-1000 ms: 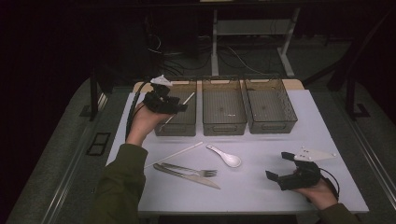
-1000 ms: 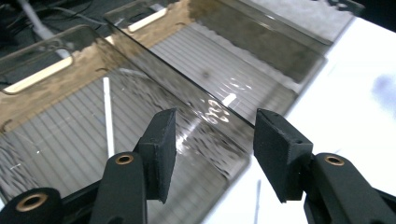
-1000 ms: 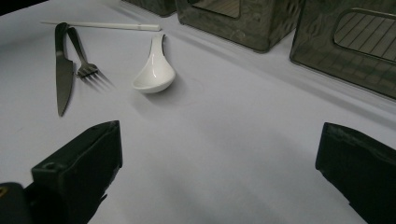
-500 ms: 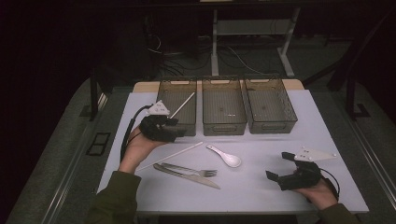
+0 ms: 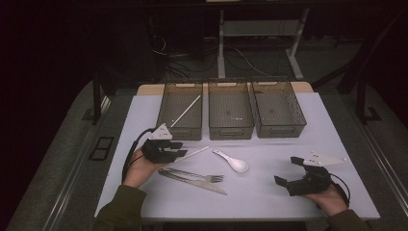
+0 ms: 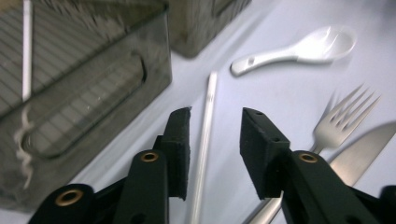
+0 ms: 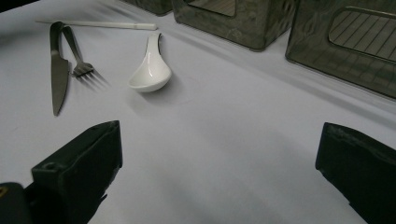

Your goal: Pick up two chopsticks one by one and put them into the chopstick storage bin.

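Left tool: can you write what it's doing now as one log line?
left tool: open, jaws either side of thin white chopstick on table | right tool: open, idle | second white chopstick: in left grey bin

the high view looks forward and down on the whole bench from above. the left gripper view sits low and close, facing the spoon and fork. the right gripper view, farther back, shares both.
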The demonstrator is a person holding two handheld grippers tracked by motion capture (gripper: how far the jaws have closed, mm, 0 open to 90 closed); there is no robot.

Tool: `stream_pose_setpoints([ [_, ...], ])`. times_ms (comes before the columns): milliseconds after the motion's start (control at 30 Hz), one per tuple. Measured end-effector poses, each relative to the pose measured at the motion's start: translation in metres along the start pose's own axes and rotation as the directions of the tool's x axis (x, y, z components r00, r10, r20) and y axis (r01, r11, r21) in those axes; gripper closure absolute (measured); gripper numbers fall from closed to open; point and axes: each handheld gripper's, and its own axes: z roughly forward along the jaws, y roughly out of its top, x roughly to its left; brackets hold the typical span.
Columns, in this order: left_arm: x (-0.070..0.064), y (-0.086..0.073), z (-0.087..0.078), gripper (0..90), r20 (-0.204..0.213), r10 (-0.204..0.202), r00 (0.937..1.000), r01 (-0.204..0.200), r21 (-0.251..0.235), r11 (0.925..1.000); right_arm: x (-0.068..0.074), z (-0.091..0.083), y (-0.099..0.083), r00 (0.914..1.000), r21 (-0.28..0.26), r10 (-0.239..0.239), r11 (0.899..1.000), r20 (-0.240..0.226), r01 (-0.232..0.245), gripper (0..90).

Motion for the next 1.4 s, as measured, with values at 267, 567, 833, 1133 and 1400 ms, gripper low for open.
stream_pose_setpoints([
  [267, 0.012, -0.015, 0.015, 71.1, 0.039, -0.018, 0.9991, 0.016, 0.060, 0.9981, 0.000, 0.000, 0.000, 1.0000, 0.008, 0.001, 1.000, 0.000, -0.001, 0.7],
  [567, 0.018, -0.022, 0.021, 73.1, 0.074, -0.051, 0.9960, 0.046, 0.070, 0.9965, 0.000, 0.000, 0.000, 1.0000, 0.007, 0.002, 1.000, 0.000, -0.002, 0.7],
  [833, 0.018, -0.025, 0.027, 78.4, 0.090, -0.052, 0.9946, 0.042, 0.106, 0.9935, 0.000, 0.000, 0.000, 1.0000, 0.006, 0.002, 1.000, 0.003, -0.002, 0.7],
  [1133, 0.015, -0.027, 0.027, 82.6, 0.065, -0.038, 0.9972, 0.031, 0.099, 0.9946, 0.000, 0.000, 0.000, 1.0000, 0.007, 0.001, 1.000, 0.004, -0.001, 0.7],
  [1400, 0.012, -0.024, 0.026, 83.9, 0.050, 0.005, 0.9987, -0.011, 0.115, 0.9933, 0.000, 0.000, 0.000, 1.0000, 0.006, -0.001, 1.000, 0.002, 0.001, 0.7],
])
